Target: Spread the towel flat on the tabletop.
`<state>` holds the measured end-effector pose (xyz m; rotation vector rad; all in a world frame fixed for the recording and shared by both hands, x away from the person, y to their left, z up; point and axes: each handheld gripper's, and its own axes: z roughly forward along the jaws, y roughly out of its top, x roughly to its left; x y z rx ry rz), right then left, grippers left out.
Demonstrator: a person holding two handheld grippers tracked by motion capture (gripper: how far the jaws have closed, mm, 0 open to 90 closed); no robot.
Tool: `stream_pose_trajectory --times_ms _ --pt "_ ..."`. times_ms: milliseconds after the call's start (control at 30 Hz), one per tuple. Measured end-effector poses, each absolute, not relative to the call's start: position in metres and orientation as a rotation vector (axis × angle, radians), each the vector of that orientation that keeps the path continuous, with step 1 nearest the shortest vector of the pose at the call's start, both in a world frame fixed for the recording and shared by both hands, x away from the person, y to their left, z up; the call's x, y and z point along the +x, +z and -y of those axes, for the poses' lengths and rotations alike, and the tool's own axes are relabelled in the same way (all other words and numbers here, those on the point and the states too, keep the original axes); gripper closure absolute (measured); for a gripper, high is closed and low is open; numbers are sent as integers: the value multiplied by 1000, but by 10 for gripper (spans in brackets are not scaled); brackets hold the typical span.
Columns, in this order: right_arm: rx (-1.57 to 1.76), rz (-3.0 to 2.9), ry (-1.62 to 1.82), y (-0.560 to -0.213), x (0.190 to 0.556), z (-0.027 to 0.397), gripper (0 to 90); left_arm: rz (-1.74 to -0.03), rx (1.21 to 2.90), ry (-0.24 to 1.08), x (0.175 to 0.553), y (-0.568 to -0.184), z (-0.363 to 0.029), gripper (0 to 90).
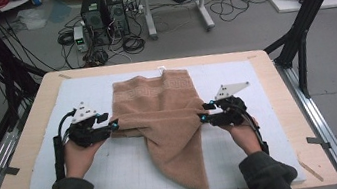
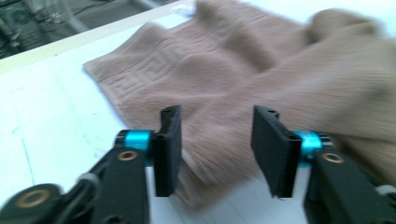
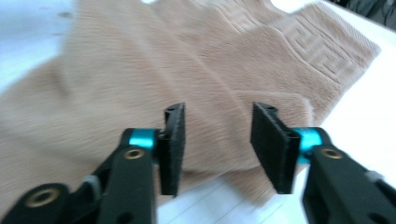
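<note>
So you're mid-fold on the towel [image 1: 168,120], and from how it lies I'd say you're at the let-go point of a fold. It sits in the middle of the white mat [image 1: 117,170] on the table [image 1: 33,114]: the patterned end lies flat toward 12 o'clock, and the near part is bunched into a long point running down to about 6 o'clock, almost at the table's front edge.

Your left gripper [image 1: 113,125] is at the towel's 9 o'clock edge and your right gripper [image 1: 206,114] at its 3 o'clock edge, both pointing inward. In the left gripper view the pads [image 2: 169,149] stand roughly half open with a folded edge of towel lying in the gap, not pinched. Same story in the right gripper view: pads [image 3: 173,149] parted about halfway, towel underneath and between them, nothing clamped. So neither gripper has hold of anything right now.

Next move, my guess: that fold came out skewed, more of a cone than a rectangle. You'd want to back both grippers out sideways without snagging the pile, then go for the pointed end near 6 o'clock, pinch its corners, and carry it up toward 12 o'clock so the edges line up with the patterned band. Keep both hands level or it'll twist again.
</note>
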<state>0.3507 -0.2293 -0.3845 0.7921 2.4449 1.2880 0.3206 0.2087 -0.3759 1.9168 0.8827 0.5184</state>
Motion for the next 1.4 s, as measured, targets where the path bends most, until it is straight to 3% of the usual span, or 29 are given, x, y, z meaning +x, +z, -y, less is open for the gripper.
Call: stream_pose_trajectory --times_ms 133,333,367,400,467,533,833,1100,1233,1333,1400 --pt "699 -2487 1324 -394 316 225 521 -801 1958 442 301 -386 -201 473" --pt "624 -2663 1236 -433 306 200 501 -796 2076 418 319 -415 -172 431" --pt "624 -2682 1214 -439 308 196 507 -789 2096 422 323 -420 -167 490" --pt "616 -2701 1190 -445 311 192 534 -785 2123 419 327 -425 -164 612" --pt "600 -2691 1215 -447 314 190 713 -808 2149 390 332 -433 -161 853" --pt "571 -2705 1225 -447 315 189 819 -813 2124 389 328 -433 -164 896" --pt "515 -2662 1230 -421 303 202 850 -771 2009 505 298 -385 -189 898" --pt "590 -2551 1157 -396 327 226 851 -851 2004 506 349 -388 -168 897" --pt "711 -2539 1102 -410 353 241 851 -901 2006 445 369 -404 -163 888" --pt "807 -2599 1020 -435 368 247 851 -881 2026 448 362 -403 -164 816" --pt "810 -2583 1039 -434 368 248 850 -845 2029 455 351 -397 -168 755"
